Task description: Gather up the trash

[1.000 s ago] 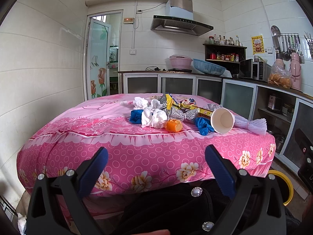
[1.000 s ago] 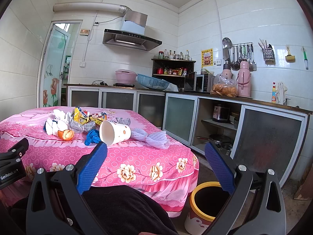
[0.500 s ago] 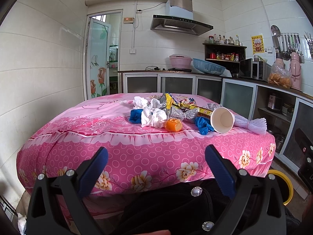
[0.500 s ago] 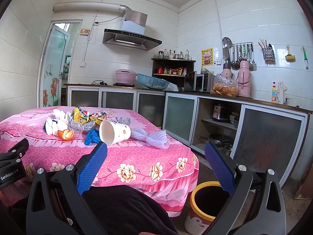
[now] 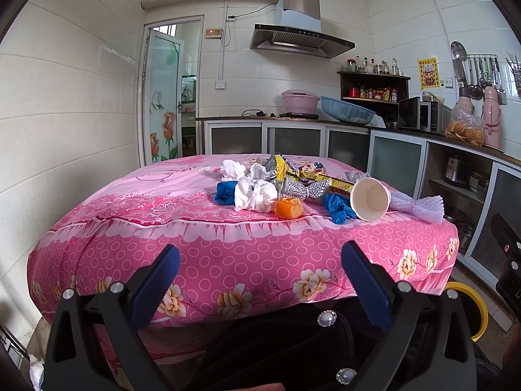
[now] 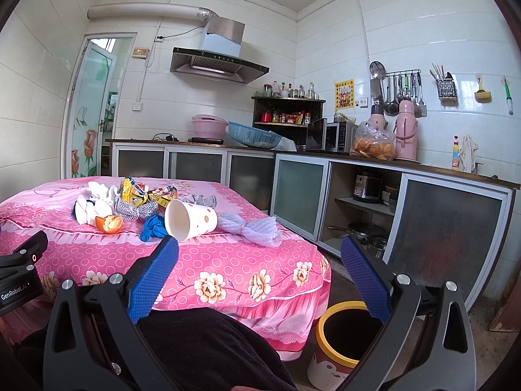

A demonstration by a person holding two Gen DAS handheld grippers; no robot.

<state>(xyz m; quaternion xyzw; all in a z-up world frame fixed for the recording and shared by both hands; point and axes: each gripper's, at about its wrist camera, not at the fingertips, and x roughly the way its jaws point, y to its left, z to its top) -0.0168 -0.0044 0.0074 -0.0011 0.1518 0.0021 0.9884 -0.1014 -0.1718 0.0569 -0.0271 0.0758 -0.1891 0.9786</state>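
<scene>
A pile of trash lies on the pink-covered table (image 5: 195,247): a tipped white paper cup (image 5: 371,198) (image 6: 190,220), an orange peel (image 5: 288,208) (image 6: 109,223), crumpled white tissues (image 5: 255,195), blue gloves (image 5: 338,208) (image 6: 153,226), a white foam net (image 5: 418,204) (image 6: 257,229), silver foam nets (image 5: 302,189) and yellow wrappers (image 5: 293,169). A yellow-rimmed bin (image 6: 345,335) (image 5: 472,309) stands on the floor right of the table. My left gripper (image 5: 260,277) and right gripper (image 6: 259,275) are open and empty, held low in front of the table.
Kitchen cabinets (image 6: 299,192) and a counter with a microwave (image 6: 335,137) run along the back and right walls. A glass door (image 5: 164,97) stands at the back left. The person's dark-clothed lap (image 6: 202,348) lies under both grippers.
</scene>
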